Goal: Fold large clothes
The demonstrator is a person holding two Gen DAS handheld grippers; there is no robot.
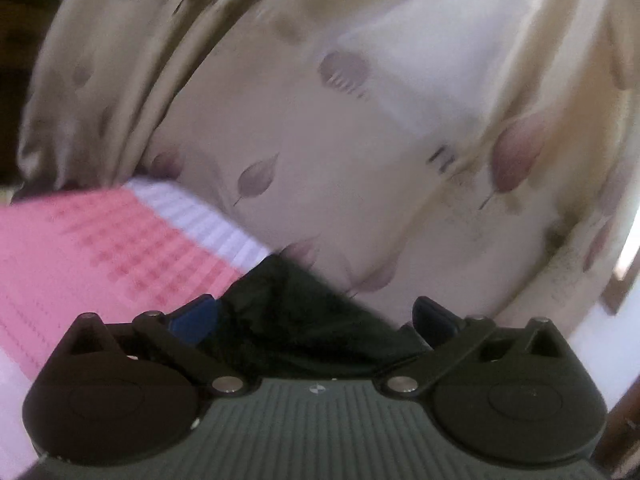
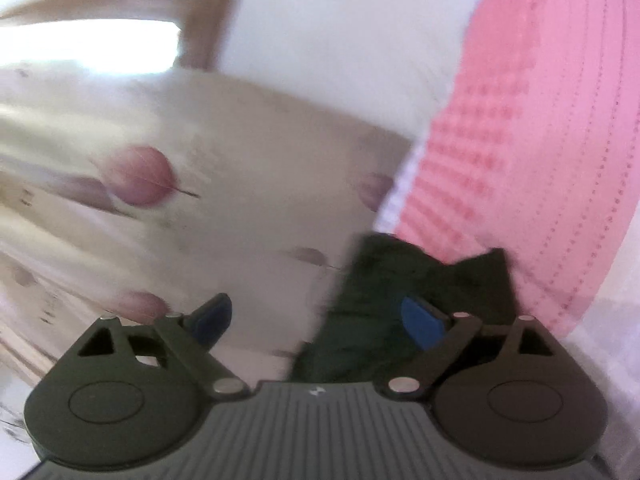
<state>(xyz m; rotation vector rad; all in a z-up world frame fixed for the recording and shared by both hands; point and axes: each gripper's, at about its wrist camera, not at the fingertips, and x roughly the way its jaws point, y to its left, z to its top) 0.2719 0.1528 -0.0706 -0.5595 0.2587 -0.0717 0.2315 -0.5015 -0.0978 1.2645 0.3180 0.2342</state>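
A dark, crumpled garment (image 1: 304, 320) lies bunched on the pink bedcover, right in front of my left gripper (image 1: 316, 316). The jaws stand wide open. The cloth sits loose in the gap between the blue pads (image 1: 196, 318) and neither pad presses on it. In the right wrist view the same garment (image 2: 400, 280) looks dark green and sits toward the right-hand blue pad (image 2: 424, 320). My right gripper (image 2: 318, 320) is also wide open and grips nothing. Both views are blurred.
A pink checked bedcover with a white ribbed border (image 1: 100, 248) (image 2: 540, 140) lies under the garment. A cream curtain with mauve leaf prints (image 1: 320, 140) (image 2: 240, 180) hangs close behind. A wooden window frame (image 2: 208, 28) and a white wall sit beyond.
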